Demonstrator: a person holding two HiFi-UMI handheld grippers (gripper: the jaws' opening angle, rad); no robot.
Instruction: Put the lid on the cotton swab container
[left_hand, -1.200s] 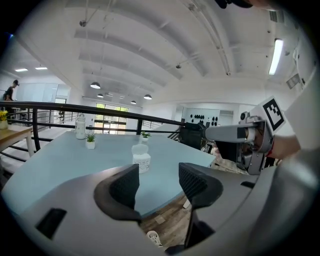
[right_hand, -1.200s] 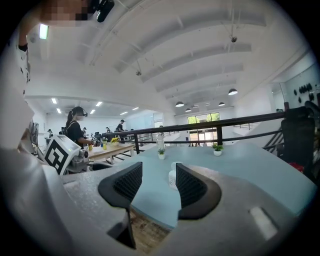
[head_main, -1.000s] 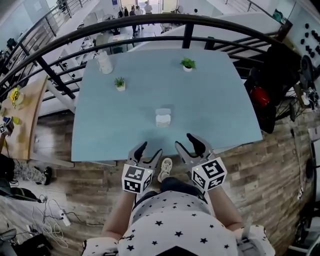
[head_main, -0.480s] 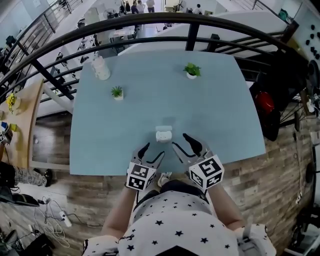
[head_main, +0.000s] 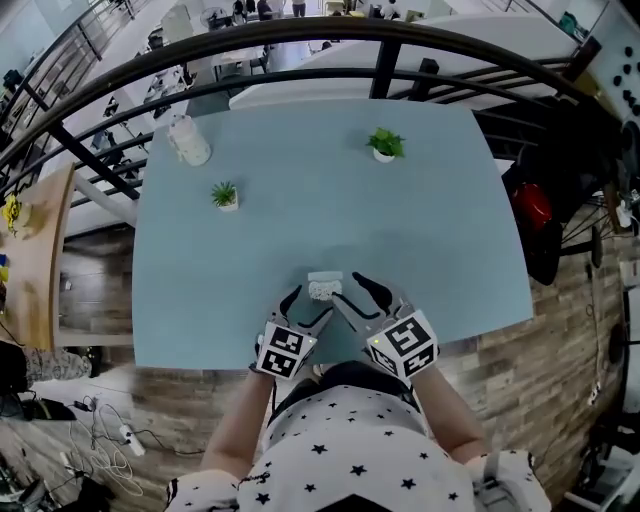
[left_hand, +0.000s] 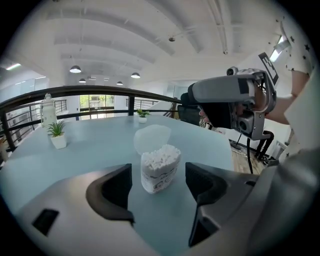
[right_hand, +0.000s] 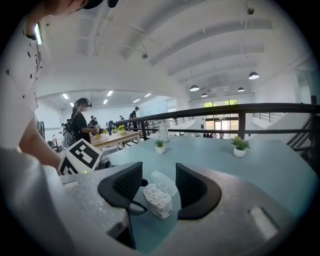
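Since the lid (left_hand: 152, 136) is lying just beyond the cotton swab container (left_hand: 160, 169), the left gripper (left_hand: 159, 181) is opening its empty jaws toward that container, probably to steady it, while the right gripper (right_hand: 159, 184) is hovering open.

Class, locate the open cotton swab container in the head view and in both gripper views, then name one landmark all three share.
Head view: cotton swab container low centre, near the table's front edge.
Left gripper view: cotton swab container at centre, lid lying behind it.
Right gripper view: cotton swab container low centre.
Shared landmark: the potted plant nearest the bottle.
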